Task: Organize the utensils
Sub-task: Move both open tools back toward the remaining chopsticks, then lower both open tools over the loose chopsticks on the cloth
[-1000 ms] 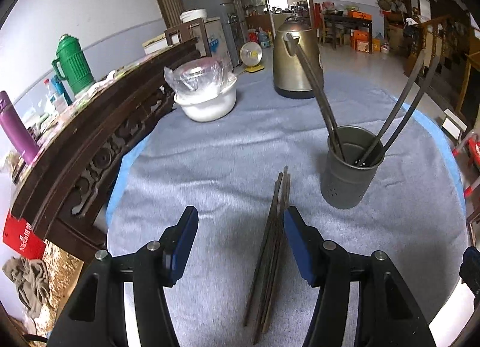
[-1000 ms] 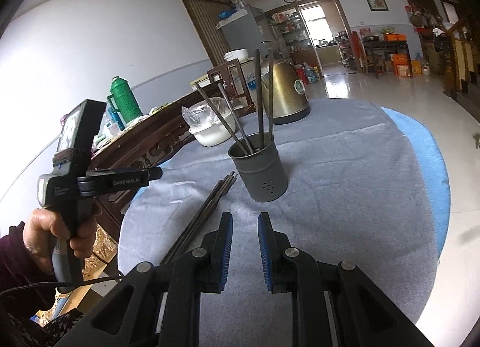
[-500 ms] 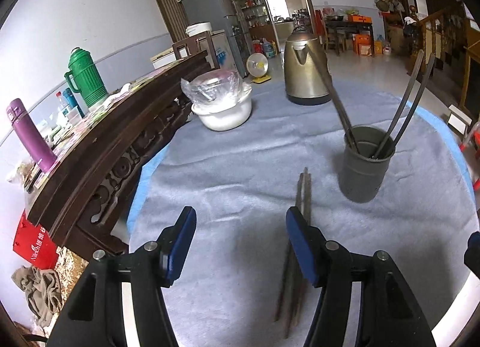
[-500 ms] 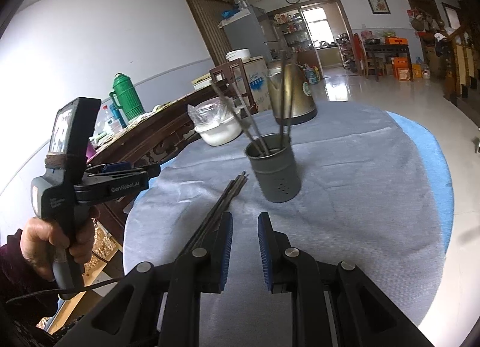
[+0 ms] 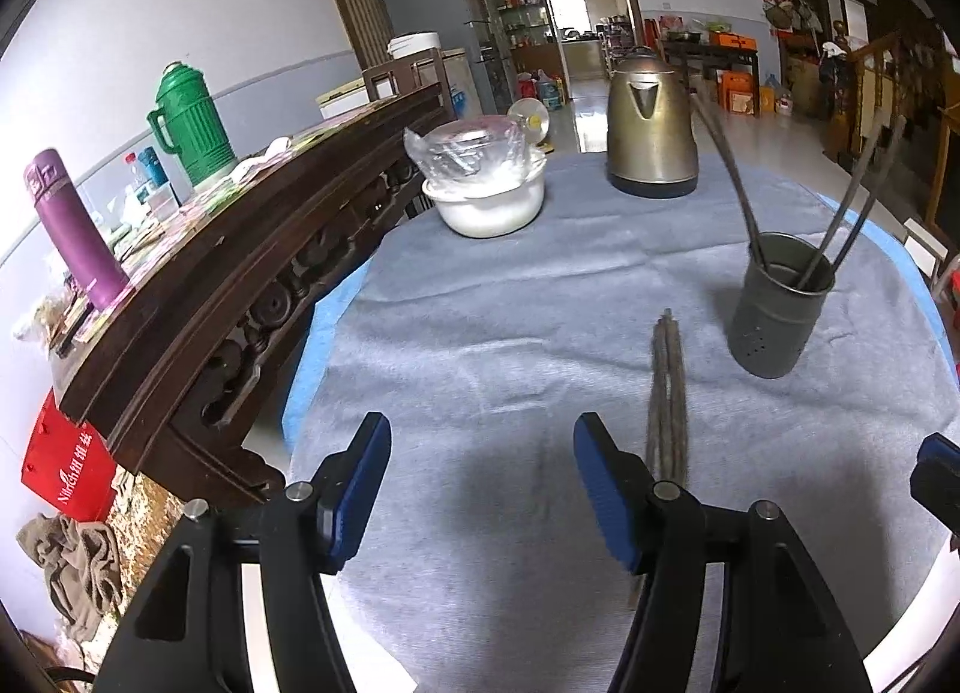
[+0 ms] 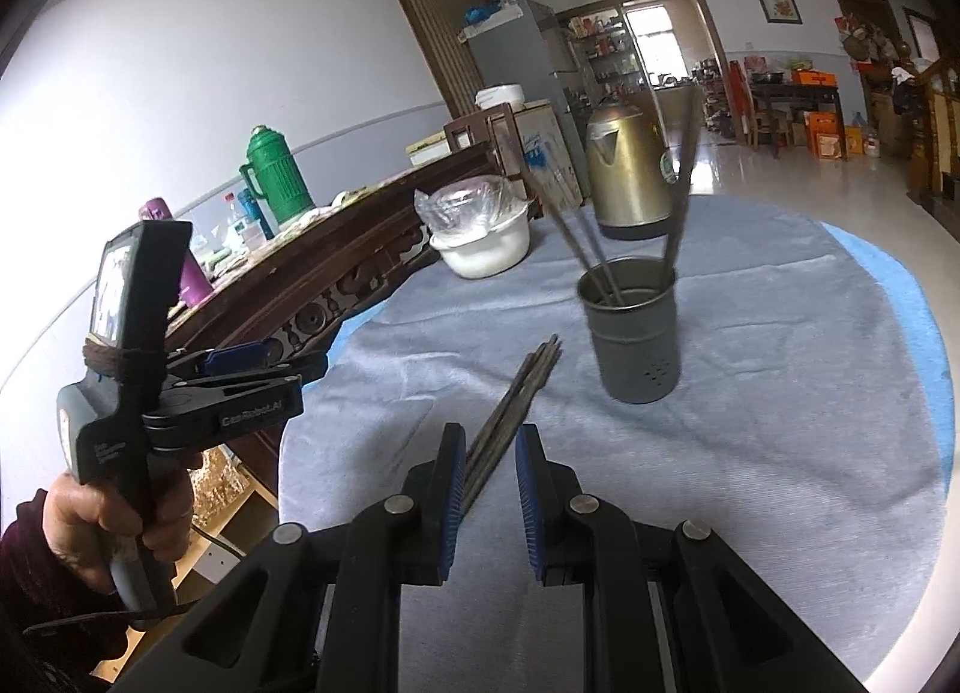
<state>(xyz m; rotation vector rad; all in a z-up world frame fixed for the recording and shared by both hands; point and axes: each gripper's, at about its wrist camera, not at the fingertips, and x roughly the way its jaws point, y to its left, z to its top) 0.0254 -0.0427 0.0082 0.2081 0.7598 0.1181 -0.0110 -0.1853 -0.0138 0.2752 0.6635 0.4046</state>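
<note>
A bundle of dark chopsticks (image 5: 667,393) lies on the grey cloth, and also shows in the right wrist view (image 6: 513,405). A grey metal holder (image 5: 780,309) stands to its right with several chopsticks leaning in it; it shows in the right wrist view (image 6: 636,333) too. My left gripper (image 5: 480,489) is wide open and empty, left of the bundle. My right gripper (image 6: 489,498) has a narrow gap between its jaws, and the near ends of the bundle lie in that gap. The left gripper (image 6: 240,381) shows held off the table's left edge.
A brass kettle (image 5: 651,123) and a white bowl covered in plastic (image 5: 486,189) stand at the far side of the table. A carved dark wood sideboard (image 5: 240,273) runs along the left with a green thermos (image 5: 189,123) and purple bottle (image 5: 72,225).
The left gripper has drawn back and to the left, so the bundle now lies beside its right finger. The right gripper has moved left, over the bundle's near ends.
</note>
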